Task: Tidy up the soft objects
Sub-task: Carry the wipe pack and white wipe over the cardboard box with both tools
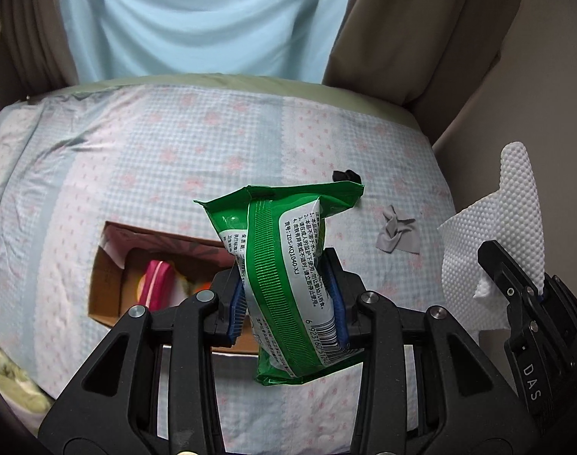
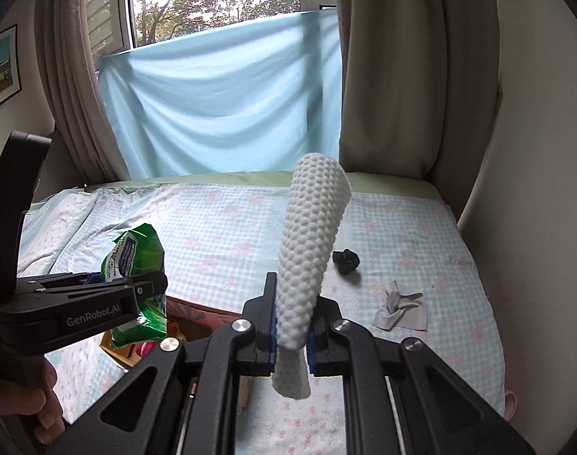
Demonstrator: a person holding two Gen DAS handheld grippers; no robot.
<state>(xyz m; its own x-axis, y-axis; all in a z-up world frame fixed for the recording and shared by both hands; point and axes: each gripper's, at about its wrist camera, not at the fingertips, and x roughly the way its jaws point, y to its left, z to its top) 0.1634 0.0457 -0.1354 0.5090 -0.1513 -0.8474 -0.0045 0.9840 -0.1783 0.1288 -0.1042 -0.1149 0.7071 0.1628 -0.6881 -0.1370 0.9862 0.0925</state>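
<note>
My left gripper (image 1: 288, 299) is shut on a green wet-wipes pack (image 1: 288, 265) and holds it upright above the bed, over the near edge of an open cardboard box (image 1: 106, 284). The pack also shows in the right wrist view (image 2: 136, 261). My right gripper (image 2: 292, 326) is shut on a white embossed cloth (image 2: 311, 242), held upright above the bed; it shows at the right of the left wrist view (image 1: 493, 250). A grey cloth (image 2: 400, 309) and a small black item (image 2: 347, 259) lie on the bed to the right.
The box holds a pink pouch (image 1: 157, 282) and other items. The bed has a checked blue-and-pink sheet (image 2: 212, 220). A light blue sheet (image 2: 220, 113) hangs under the window, with beige curtains either side. A wall stands at the right.
</note>
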